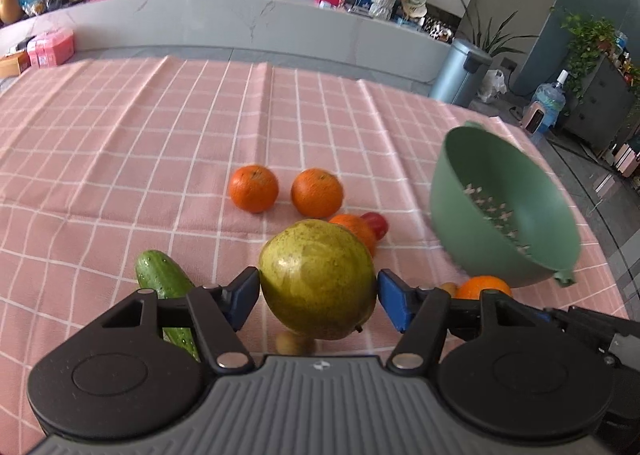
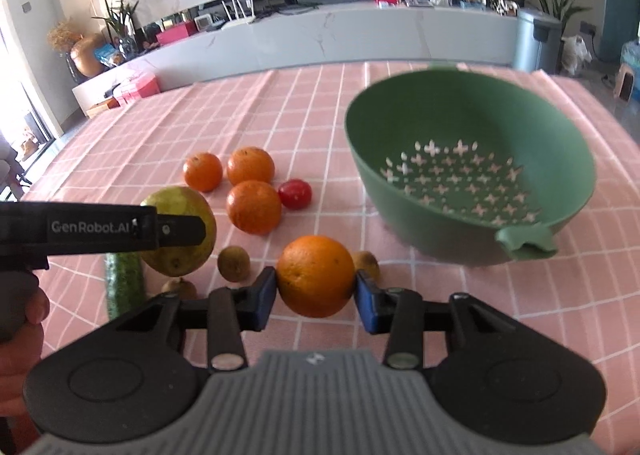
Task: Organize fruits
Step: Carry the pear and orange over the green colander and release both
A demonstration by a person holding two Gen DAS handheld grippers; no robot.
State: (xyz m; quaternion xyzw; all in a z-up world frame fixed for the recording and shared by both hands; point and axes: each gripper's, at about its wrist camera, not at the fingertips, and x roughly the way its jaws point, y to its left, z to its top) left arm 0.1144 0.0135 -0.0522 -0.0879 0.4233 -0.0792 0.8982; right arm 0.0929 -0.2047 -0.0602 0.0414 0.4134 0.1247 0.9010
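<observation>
My left gripper point(image 1: 318, 293) is shut on a large yellow-green pear point(image 1: 316, 279), which also shows at the left of the right wrist view point(image 2: 180, 235). My right gripper point(image 2: 316, 289) is shut on an orange point(image 2: 315, 275), held just above the cloth; it shows in the left wrist view point(image 1: 484, 287). An empty green colander point(image 2: 472, 163) stands on the table ahead and to the right; in the left wrist view point(image 1: 504, 207) it is at the right.
On the pink checked tablecloth point(image 2: 280, 103) lie three more oranges point(image 2: 253, 207), a red tomato point(image 2: 295, 193), a cucumber point(image 1: 166, 283) and small brown fruits point(image 2: 234, 263). The table edge runs along the right point(image 1: 600, 239).
</observation>
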